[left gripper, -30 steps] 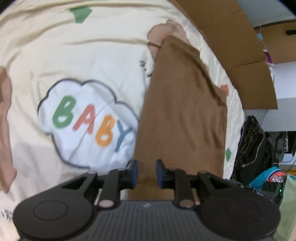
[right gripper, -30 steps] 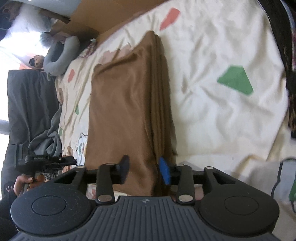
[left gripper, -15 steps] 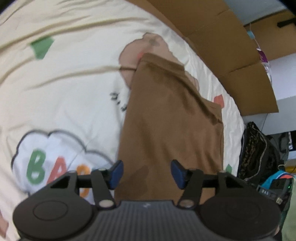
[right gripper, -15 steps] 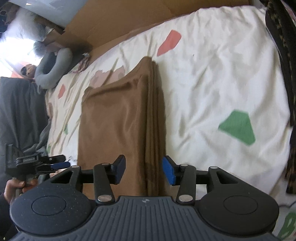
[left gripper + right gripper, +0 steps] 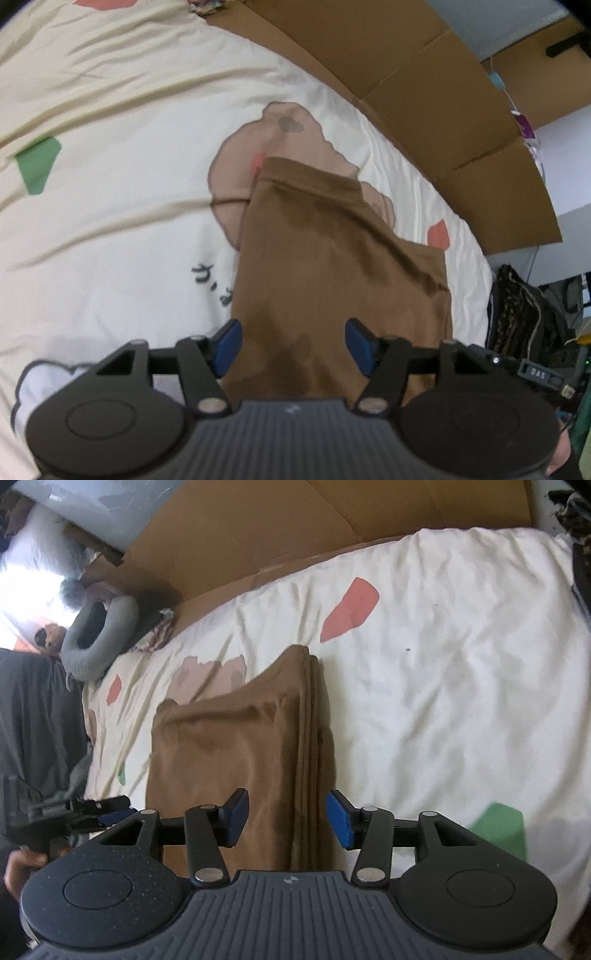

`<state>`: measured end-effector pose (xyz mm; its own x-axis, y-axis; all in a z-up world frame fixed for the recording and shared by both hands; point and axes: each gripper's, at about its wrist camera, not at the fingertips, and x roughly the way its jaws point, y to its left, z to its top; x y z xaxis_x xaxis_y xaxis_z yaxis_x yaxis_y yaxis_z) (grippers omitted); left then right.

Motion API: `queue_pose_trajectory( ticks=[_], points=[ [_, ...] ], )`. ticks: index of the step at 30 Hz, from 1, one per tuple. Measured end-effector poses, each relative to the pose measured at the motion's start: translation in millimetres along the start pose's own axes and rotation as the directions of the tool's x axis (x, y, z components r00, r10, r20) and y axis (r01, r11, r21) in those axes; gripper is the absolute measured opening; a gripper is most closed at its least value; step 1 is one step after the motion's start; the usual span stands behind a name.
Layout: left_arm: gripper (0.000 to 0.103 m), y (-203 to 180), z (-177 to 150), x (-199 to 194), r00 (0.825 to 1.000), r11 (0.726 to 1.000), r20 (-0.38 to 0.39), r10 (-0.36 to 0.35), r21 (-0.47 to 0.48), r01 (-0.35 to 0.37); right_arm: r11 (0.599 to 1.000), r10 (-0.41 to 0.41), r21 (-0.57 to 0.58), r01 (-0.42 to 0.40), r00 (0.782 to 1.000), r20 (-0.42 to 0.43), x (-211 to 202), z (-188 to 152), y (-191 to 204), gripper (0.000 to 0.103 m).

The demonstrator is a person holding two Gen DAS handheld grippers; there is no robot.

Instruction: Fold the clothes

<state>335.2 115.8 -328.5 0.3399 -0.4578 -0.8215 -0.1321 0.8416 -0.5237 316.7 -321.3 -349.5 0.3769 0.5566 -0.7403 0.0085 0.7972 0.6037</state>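
Observation:
A brown garment [image 5: 332, 266] lies folded into a long rectangle on the cream printed bedsheet [image 5: 129, 184]. My left gripper [image 5: 293, 345] hovers over its near end. Its jaws are opening, and cloth shows below the gap with neither blue pad pressing it. In the right wrist view the same garment [image 5: 229, 746] shows its stacked layers along the right edge. My right gripper [image 5: 289, 819] stands over that layered edge. Its jaws are opening and grip nothing. The left gripper [image 5: 110, 812] shows at the garment's left side, held by a person's hand [image 5: 18, 867].
Cardboard sheets [image 5: 424, 92] line the far side of the bed. A grey neck pillow [image 5: 99, 638] and dark clothing [image 5: 33, 720] sit at one end. A dark patterned bag [image 5: 524, 314] stands past the bed's edge. Bare sheet [image 5: 443, 701] spreads right of the garment.
Both pairs of jaws have widened, the left one much more. The left gripper has slid from beside the BABY print to over the garment. The right gripper has drawn back along the garment's edge.

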Motion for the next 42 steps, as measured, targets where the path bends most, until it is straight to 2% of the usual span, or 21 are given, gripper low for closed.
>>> queue_pose_trajectory(
  ticks=[12,19,20,21,22,27,31,35,37,42],
  points=[
    [0.065,4,21,22,1.0,1.0,0.003,0.004,0.001,-0.004,0.997,0.0,0.082,0.003,1.0,-0.026,43,20,-19,0.054],
    [0.065,9,26,27,1.0,1.0,0.009,-0.01,-0.02,0.01,0.975,0.097,0.205,-0.09,0.995,-0.027,56,22,-38,0.053],
    [0.065,11,27,27,1.0,1.0,0.011,-0.014,-0.026,0.014,0.972,0.108,0.215,-0.099,0.994,-0.028,56,24,-40,0.048],
    [0.065,12,28,28,1.0,0.999,0.014,-0.018,-0.032,0.018,0.968,0.118,0.225,-0.108,0.993,-0.03,57,25,-42,0.032],
    [0.065,13,29,29,1.0,0.999,0.015,-0.021,-0.038,0.021,0.966,0.125,0.232,-0.115,0.992,-0.031,57,26,-43,0.023],
    [0.064,14,33,30,0.999,0.998,0.025,-0.031,-0.047,0.032,0.967,0.146,0.214,-0.139,0.989,-0.017,51,27,-38,0.023],
    [0.064,16,33,34,0.999,0.999,0.023,-0.036,-0.041,0.037,0.968,0.133,0.219,-0.125,0.991,-0.022,53,28,-40,0.034],
    [0.064,20,37,37,0.998,0.998,0.027,-0.05,-0.044,0.051,0.964,0.141,0.234,-0.128,0.989,-0.04,61,32,-44,0.035],
    [0.063,23,38,39,0.998,0.997,0.033,-0.058,-0.045,0.06,0.961,0.155,0.24,-0.138,0.987,-0.051,65,35,-45,0.042],
    [0.061,30,43,45,0.995,0.994,0.047,-0.089,-0.055,0.091,0.956,0.171,0.248,-0.155,0.984,-0.045,73,36,-45,0.043]
  ],
)
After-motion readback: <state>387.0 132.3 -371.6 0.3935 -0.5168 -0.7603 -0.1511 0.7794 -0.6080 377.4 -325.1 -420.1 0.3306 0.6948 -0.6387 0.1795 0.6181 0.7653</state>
